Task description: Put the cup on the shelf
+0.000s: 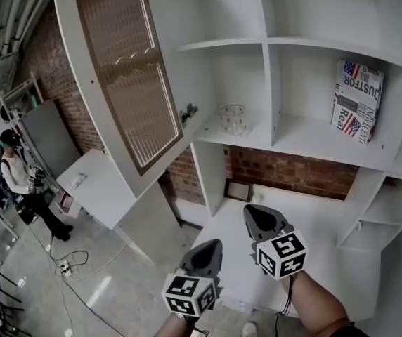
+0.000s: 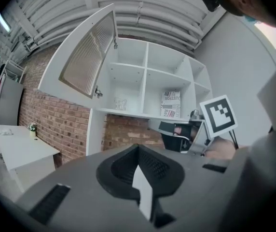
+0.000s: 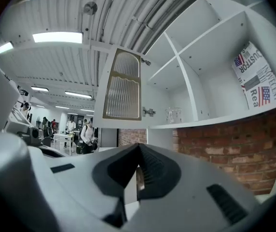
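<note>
Up on the wall, the white wooden shelf unit (image 1: 270, 83) has its ribbed-glass door (image 1: 127, 69) swung open for access. Over the white desk (image 1: 327, 244), the left tongs (image 1: 214, 244) and right tongs (image 1: 252, 213) are closed tight and empty, since the clear glass cup (image 1: 233, 118) already stands upright in a lower compartment.

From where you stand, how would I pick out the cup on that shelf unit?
Find the white shelf unit against the brick wall, whose ribbed-glass door hangs open. In the lowest row, the compartment beside that door holds the cup. It is small, clear glass and alone there; the next compartment holds a flag-printed box.
</note>
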A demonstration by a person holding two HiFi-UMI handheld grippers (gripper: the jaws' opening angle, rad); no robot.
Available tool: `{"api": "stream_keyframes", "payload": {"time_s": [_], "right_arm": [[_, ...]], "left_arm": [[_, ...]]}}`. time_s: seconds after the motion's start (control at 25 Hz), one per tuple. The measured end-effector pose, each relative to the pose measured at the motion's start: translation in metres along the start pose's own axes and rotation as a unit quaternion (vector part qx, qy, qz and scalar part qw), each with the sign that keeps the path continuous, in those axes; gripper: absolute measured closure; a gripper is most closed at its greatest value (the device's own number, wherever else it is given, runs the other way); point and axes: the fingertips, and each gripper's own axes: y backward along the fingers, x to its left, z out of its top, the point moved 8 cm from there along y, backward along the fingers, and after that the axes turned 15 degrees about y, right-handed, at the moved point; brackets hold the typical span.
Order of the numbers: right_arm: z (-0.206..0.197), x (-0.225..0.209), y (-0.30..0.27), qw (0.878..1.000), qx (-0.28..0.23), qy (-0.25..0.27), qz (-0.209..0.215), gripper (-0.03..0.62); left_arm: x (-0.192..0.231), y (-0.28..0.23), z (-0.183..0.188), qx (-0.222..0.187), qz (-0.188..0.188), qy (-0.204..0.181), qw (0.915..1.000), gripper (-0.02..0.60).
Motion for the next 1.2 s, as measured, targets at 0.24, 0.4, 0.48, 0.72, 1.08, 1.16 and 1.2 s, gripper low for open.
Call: {"api": "stream_keyframes", "payload": {"time_s": [0.24, 0.4, 0.48, 0.72, 1.08, 1.16, 1.2], "right_arm": [[0.006, 0.033, 0.031, 0.999, 0.015, -0.008, -0.028, 0.594], [0.014, 0.053, 0.048, 0.999, 0.018, -0.011, -0.051, 0.594], [0.016, 0.064, 0.056, 0.998, 0.02, -0.011, -0.059, 0.594], [0.023, 0.088, 0.066, 0.996, 0.026, -0.007, -0.079, 0.594], [0.026, 0.099, 0.069, 0.995, 0.034, -0.007, -0.093, 0.595], [0.026, 0.099, 0.069, 0.995, 0.034, -0.007, -0.094, 0.595], [0.026, 0.1, 0.069, 0.995, 0.034, -0.007, -0.094, 0.595]], "left_arm": [[-0.001, 0.031, -0.008, 0.021, -0.032, 0.002, 0.9993, 0.578], [-0.001, 0.053, -0.008, 0.027, -0.055, -0.003, 0.9981, 0.578], [0.0, 0.063, -0.008, 0.027, -0.063, -0.007, 0.9976, 0.578], [0.007, 0.082, -0.005, 0.024, -0.086, -0.011, 0.996, 0.578], [0.013, 0.083, -0.007, 0.024, -0.108, -0.003, 0.9938, 0.578], [0.014, 0.082, -0.007, 0.024, -0.11, -0.003, 0.9937, 0.578], [0.014, 0.082, -0.007, 0.025, -0.11, -0.002, 0.9936, 0.578]]}}
